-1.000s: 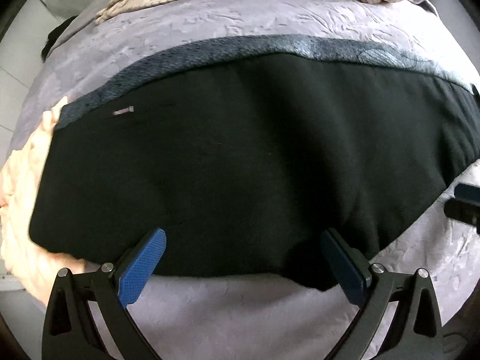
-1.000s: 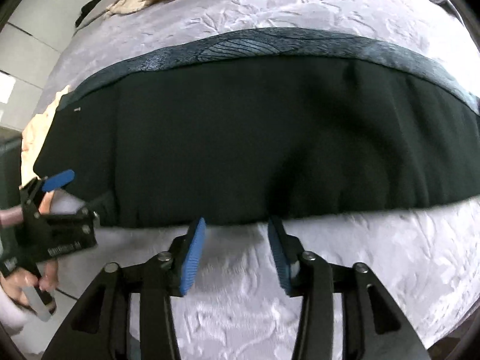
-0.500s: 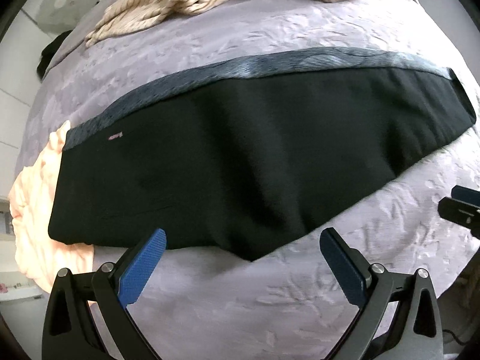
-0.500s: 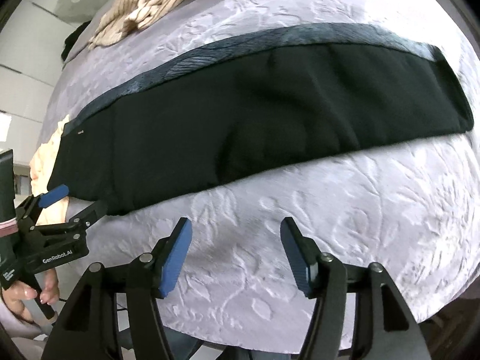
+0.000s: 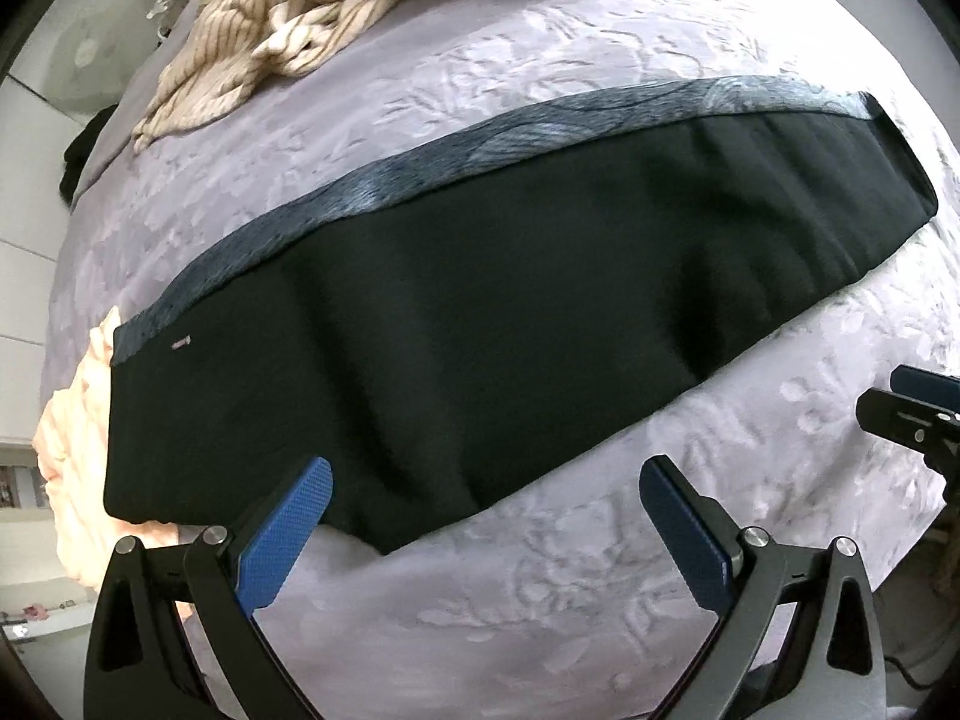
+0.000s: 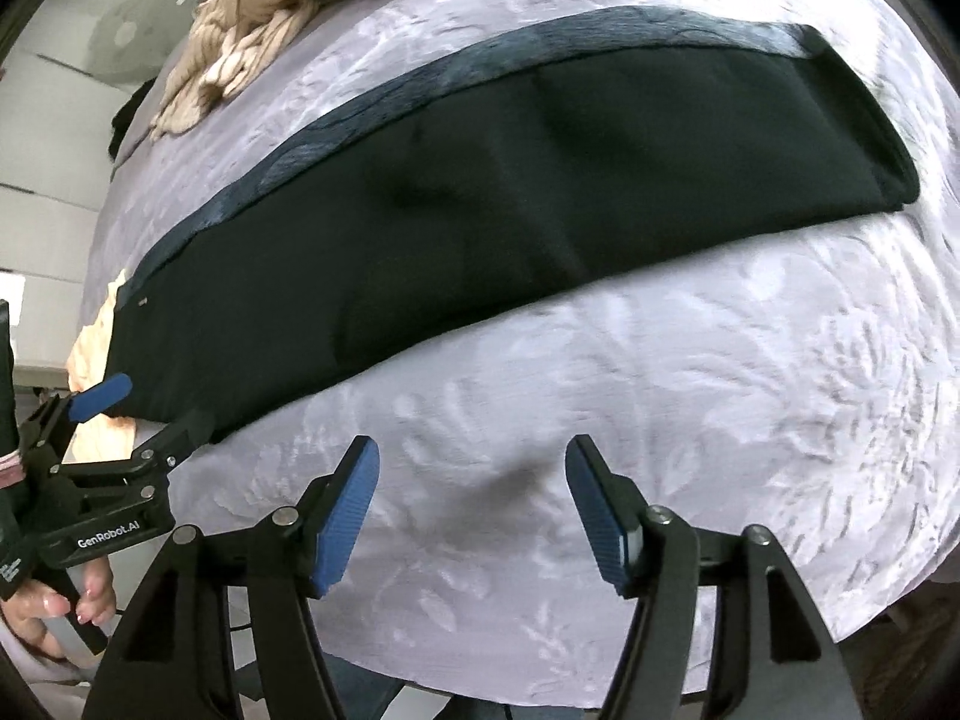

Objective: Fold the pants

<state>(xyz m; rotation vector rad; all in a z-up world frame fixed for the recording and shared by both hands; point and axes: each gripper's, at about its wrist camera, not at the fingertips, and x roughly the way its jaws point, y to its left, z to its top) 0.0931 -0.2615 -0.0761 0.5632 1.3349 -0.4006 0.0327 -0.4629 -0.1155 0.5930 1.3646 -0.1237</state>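
Black pants (image 5: 480,312) lie flat across the lilac bedspread, folded lengthwise into one long band, with a grey-blue patterned strip (image 5: 540,132) along the far edge. They also show in the right wrist view (image 6: 480,204). My left gripper (image 5: 486,516) is open and empty, just short of the pants' near edge. My right gripper (image 6: 474,498) is open and empty over bare bedspread, nearer than the pants. The left gripper also appears in the right wrist view (image 6: 138,414), at the pants' left end.
A striped beige garment (image 5: 288,30) is bunched at the far side of the bed. A peach cloth (image 5: 72,468) lies under the pants' left end. The bedspread (image 6: 690,390) drops off at the near edge.
Both grippers have pulled back from the pants' near edge, so more of the pants and bed shows. The right gripper's jaws have opened wider. The pants lie still.
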